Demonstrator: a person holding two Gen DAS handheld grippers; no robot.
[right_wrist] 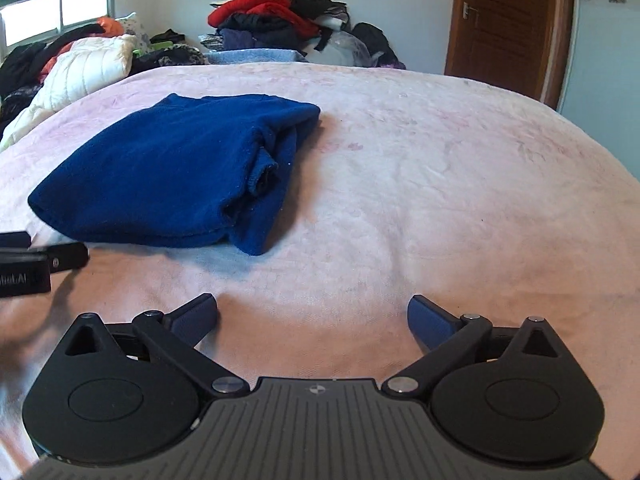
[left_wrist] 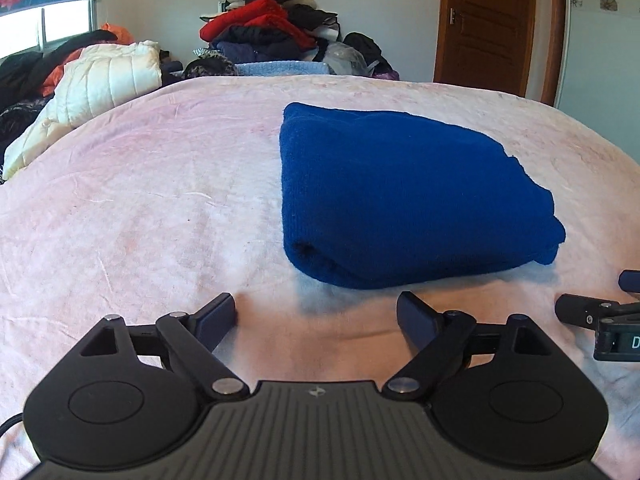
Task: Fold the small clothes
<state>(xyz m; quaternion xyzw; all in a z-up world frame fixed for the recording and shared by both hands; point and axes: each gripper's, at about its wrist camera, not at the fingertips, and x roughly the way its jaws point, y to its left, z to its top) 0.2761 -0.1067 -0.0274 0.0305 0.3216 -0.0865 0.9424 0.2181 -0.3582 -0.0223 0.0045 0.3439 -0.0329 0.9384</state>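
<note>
A folded blue knit garment [left_wrist: 404, 200] lies on the pink bedspread [left_wrist: 160, 200]. My left gripper [left_wrist: 316, 316] is open just short of its near edge, with only bedspread between the fingers. At the right edge of the left wrist view I see part of the right gripper [left_wrist: 600, 316]. In the right wrist view the blue garment [right_wrist: 172, 176] lies to the upper left, a cuff showing at its right side. My right gripper [right_wrist: 312, 316] stands open over bare bedspread [right_wrist: 440, 200], to the right of the garment. The left gripper's finger [right_wrist: 60, 258] shows at the left edge.
A heap of red, black and dark clothes [left_wrist: 272, 32] sits beyond the far edge of the bed. A white quilted jacket [left_wrist: 100, 84] and dark clothes lie at the far left. A brown wooden door [left_wrist: 492, 24] stands at the back right.
</note>
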